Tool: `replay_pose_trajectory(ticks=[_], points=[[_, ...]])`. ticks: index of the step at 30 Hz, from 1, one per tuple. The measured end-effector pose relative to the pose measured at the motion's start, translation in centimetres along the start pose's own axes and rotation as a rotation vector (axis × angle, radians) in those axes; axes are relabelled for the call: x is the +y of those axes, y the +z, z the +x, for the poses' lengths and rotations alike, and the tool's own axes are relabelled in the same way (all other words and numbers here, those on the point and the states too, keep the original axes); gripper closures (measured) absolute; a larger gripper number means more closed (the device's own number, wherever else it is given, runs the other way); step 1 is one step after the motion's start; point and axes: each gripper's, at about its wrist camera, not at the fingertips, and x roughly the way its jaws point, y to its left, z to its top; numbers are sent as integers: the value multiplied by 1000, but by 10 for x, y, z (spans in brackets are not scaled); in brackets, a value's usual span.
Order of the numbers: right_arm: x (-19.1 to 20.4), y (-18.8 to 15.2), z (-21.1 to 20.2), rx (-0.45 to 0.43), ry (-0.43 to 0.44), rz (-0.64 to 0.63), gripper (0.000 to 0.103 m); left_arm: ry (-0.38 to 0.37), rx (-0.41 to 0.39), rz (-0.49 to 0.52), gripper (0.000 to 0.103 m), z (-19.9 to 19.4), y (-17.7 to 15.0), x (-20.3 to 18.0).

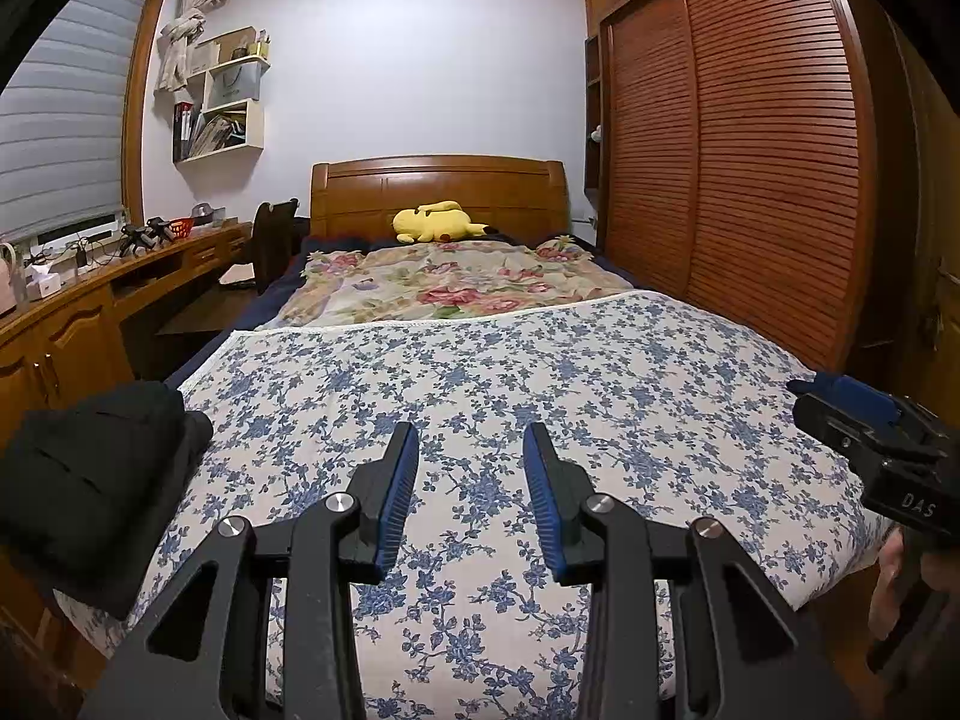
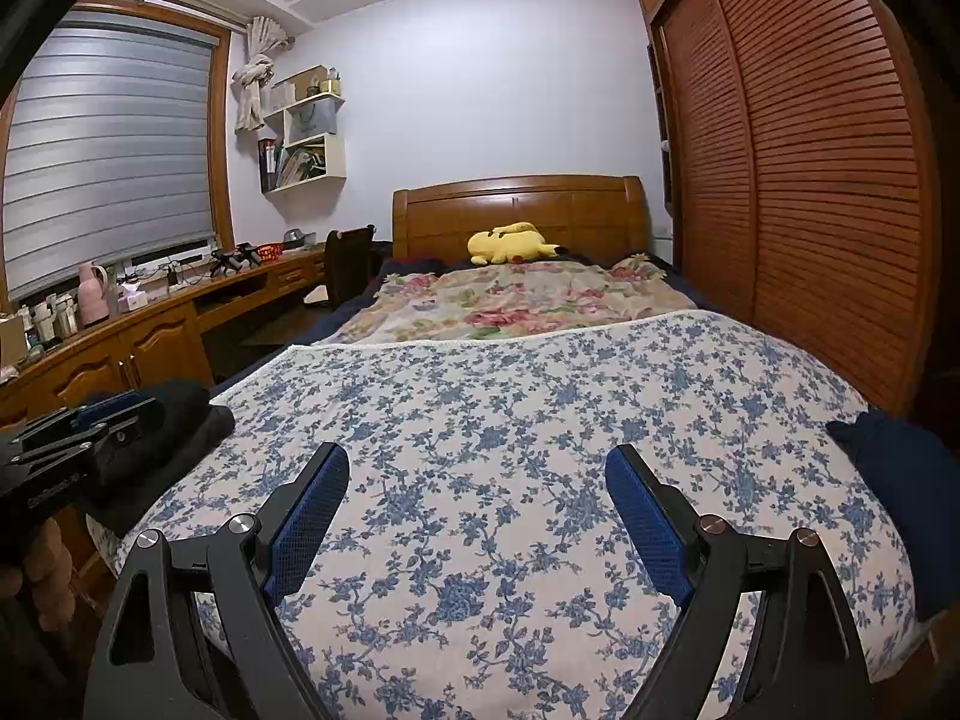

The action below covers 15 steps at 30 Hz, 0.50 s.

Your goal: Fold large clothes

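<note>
Across the near half of the bed a blue-flowered cover (image 1: 510,396) lies flat, and both grippers hang above its near edge with nothing in them. On the left corner of that cover sits a folded black garment (image 1: 102,474), stacked neatly, its long side seeming to run along the bed's left edge. At the far right edge a dark navy bundle (image 2: 894,480) lies bunched and looks unfolded; I judge it the next piece to take. That bundle lies right of the right gripper (image 2: 477,516), well apart from the left gripper (image 1: 471,492), so the right hand is nearer and would have to swing right to reach it. Right gripper: jaws spread wide, empty. Left gripper: jaws partly open, a clear gap between the blue pads (image 1: 396,498), empty, with the black stack just to its left
</note>
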Motion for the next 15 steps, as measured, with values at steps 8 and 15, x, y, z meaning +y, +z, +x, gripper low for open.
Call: replay_pose_trajectory(ticks=[8, 15], points=[[-1, 1, 3, 0, 6, -11, 15, 8, 2, 3, 66, 1, -1, 0], [-2, 1, 3, -4, 7, -21, 14, 7, 1, 4, 66, 1, -2, 0]])
